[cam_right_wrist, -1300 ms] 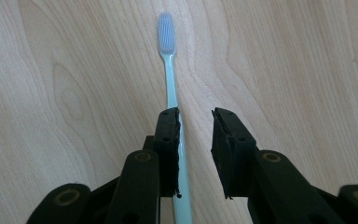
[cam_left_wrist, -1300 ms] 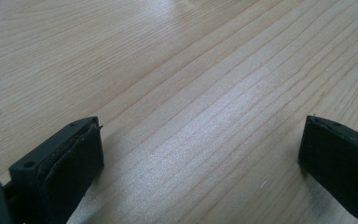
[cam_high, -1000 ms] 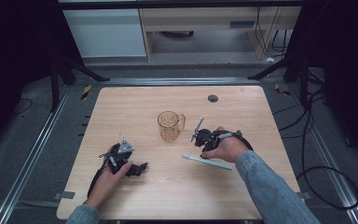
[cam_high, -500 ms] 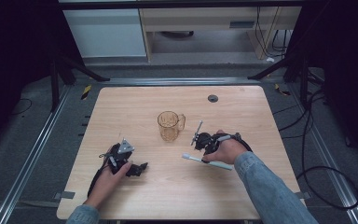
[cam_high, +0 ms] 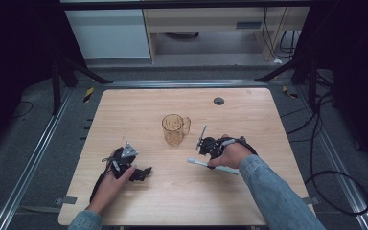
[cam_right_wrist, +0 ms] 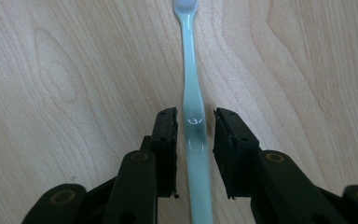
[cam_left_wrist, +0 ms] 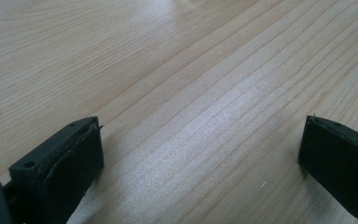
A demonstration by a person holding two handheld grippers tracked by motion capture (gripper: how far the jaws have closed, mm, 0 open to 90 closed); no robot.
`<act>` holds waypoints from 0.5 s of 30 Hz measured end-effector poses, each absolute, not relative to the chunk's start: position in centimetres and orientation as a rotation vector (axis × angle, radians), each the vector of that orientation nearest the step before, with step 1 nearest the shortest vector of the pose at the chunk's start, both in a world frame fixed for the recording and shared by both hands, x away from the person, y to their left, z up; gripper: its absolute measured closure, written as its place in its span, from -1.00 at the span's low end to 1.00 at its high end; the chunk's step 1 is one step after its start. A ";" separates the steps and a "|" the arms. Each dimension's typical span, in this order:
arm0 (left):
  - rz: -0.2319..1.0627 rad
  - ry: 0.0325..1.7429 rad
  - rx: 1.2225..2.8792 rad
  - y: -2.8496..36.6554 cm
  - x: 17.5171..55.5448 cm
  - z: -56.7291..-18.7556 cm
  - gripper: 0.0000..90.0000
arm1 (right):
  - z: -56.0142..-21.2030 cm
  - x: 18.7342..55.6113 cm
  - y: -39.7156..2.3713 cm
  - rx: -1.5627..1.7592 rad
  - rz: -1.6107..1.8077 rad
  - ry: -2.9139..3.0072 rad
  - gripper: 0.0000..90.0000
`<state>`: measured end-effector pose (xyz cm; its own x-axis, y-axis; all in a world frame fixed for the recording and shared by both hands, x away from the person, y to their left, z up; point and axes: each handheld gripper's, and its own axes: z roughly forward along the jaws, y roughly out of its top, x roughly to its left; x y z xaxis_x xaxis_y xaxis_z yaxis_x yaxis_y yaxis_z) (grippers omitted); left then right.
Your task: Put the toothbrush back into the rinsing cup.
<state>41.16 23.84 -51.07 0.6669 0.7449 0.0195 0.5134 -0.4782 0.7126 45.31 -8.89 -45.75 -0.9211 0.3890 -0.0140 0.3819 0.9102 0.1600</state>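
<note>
Your left gripper [cam_high: 141, 173] rests on the table [cam_high: 134, 110] near 8 o'clock, with its jaws wide apart and nothing between them. Leave it there, out of the way. The see-through cup [cam_high: 174, 129] stands upright near the middle of the table. Just past it, near 4 o'clock, the pale toothbrush [cam_right_wrist: 193, 121] lies flat on the wood, brush end pointing away from your right gripper [cam_right_wrist: 195, 122]. Its jaws have just been opening a little. They stand on each side of the handle with thin gaps, so they are not squeezing it. To pick it up well, keep the handle in the middle, squeeze gently, then lift straight up.
</note>
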 end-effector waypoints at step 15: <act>0.429 0.967 2.186 23.8 41.1 -51.1 -1.00 | -46.1 45.7 -8.1 0.592 0.205 3.044 0.57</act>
<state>41.15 23.83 -51.07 0.6665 0.7453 0.0184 0.5142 -0.4774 0.7125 45.70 -8.09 -46.08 -0.9270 0.3751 -0.0083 0.3706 0.9188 0.1357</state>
